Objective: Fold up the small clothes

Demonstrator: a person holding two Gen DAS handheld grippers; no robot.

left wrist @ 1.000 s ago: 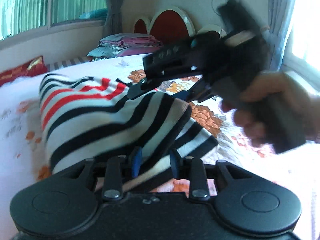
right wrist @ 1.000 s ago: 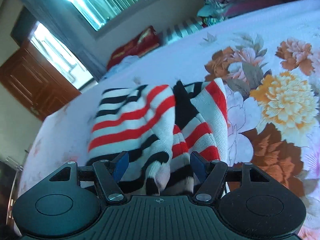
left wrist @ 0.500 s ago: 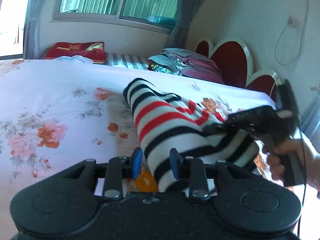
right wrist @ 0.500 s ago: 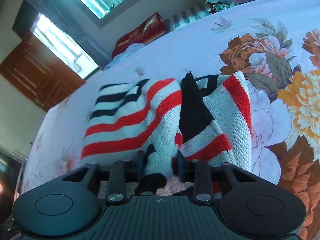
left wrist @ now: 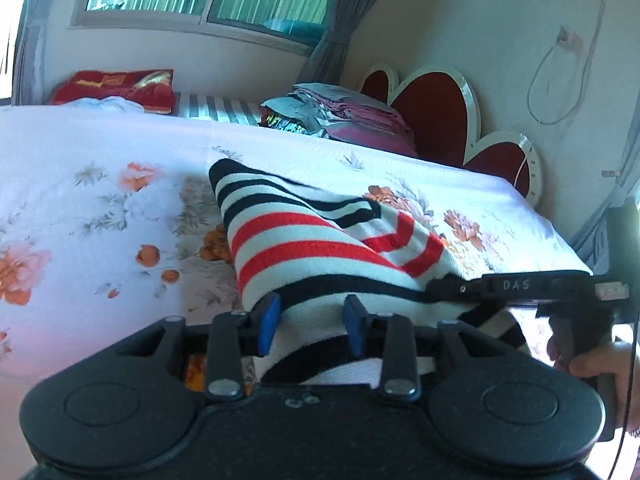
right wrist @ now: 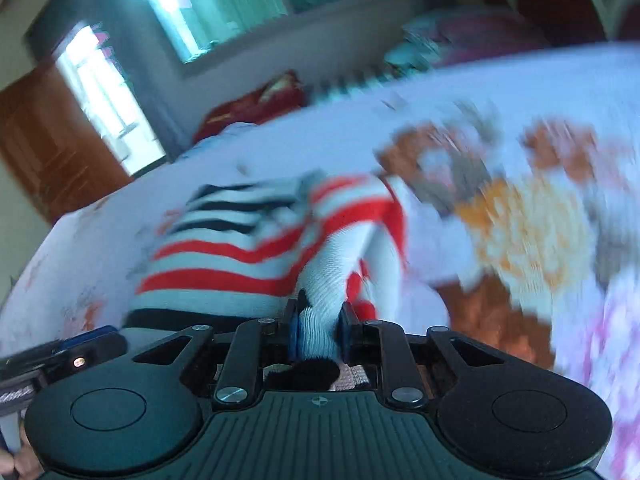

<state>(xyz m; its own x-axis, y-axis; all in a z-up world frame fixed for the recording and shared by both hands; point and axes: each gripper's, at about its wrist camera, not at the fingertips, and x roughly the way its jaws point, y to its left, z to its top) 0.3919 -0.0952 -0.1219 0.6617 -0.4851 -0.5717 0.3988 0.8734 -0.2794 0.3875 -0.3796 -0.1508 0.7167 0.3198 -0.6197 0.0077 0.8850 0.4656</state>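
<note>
Both grippers tilt down toward the bed (left wrist: 100,168) from its near edge. The right gripper (right wrist: 319,334), its jaws just closing, is clenched on a bunched fold of the striped knit sweater (left wrist: 320,240). The left gripper (left wrist: 312,322) has been opening; its blue pads (left wrist: 269,320) flank the sweater's near hem, and whether they press it I cannot tell. The ribbed, soft sweater lies humped on the flowered sheet, mid-bed. A hand (left wrist: 600,364) grips the right tool's handle.
</note>
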